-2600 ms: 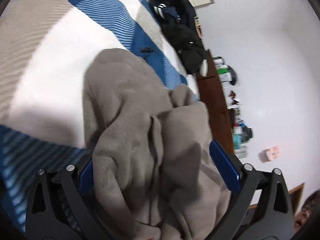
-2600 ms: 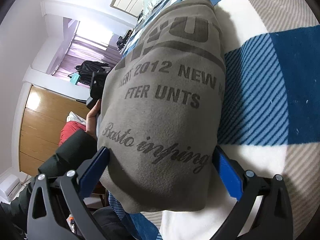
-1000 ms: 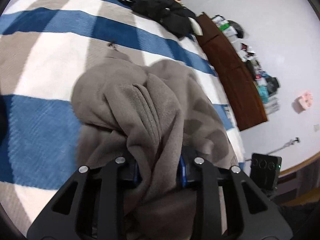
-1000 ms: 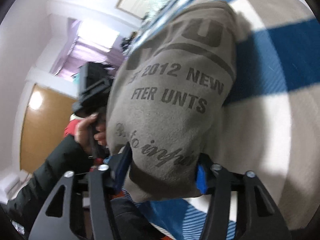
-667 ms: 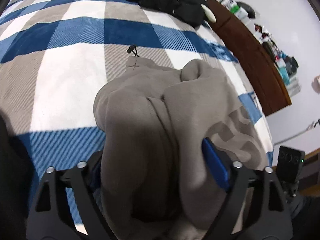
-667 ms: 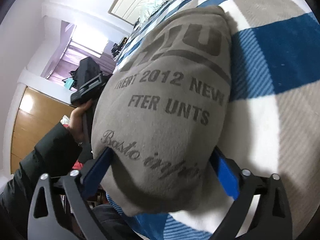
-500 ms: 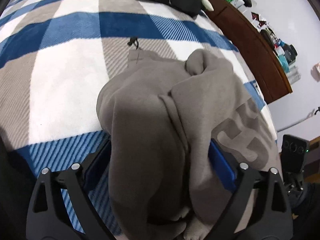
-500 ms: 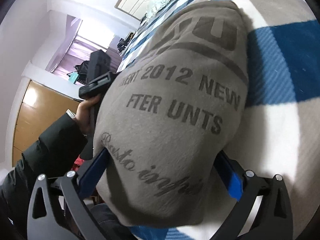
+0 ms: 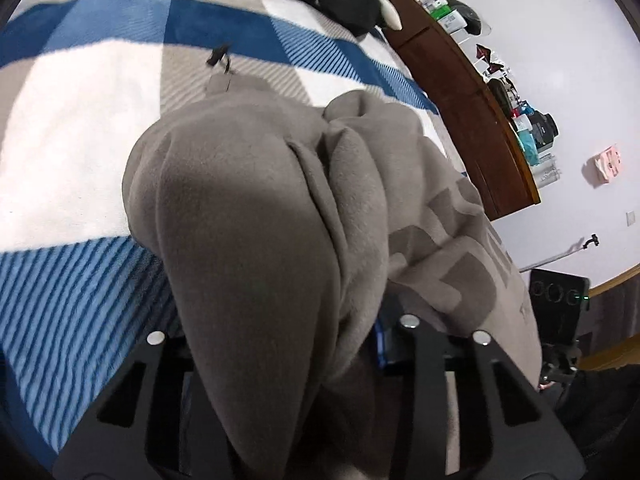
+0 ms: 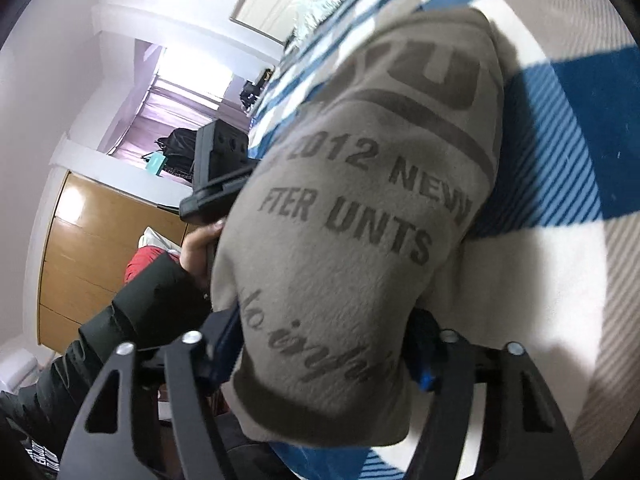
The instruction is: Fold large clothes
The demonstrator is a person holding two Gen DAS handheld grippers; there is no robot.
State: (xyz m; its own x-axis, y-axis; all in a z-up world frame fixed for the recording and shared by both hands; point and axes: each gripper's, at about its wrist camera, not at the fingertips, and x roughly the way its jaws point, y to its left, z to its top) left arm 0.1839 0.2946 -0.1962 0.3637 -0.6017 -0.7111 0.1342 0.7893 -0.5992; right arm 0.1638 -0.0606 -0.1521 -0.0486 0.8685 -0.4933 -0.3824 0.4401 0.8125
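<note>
The grey sweatshirt (image 9: 256,216) lies bunched on the checked bed (image 9: 80,128). Half a second ago both tongs stood wide around it. Now the left tongs (image 9: 280,344) are closing on a thick fold, and the right tongs (image 10: 320,352) are closing on the printed end. I think a new fold comes next.

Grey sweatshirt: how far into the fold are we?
Done: the grey sweatshirt is already doubled into a thick bundle on the checked blanket, print side up. In hand: the left gripper and the right gripper are both closing on bunched fabric at its near edge. Left: the top end is lumpy, so flattening and a final fold probably remain.
</note>
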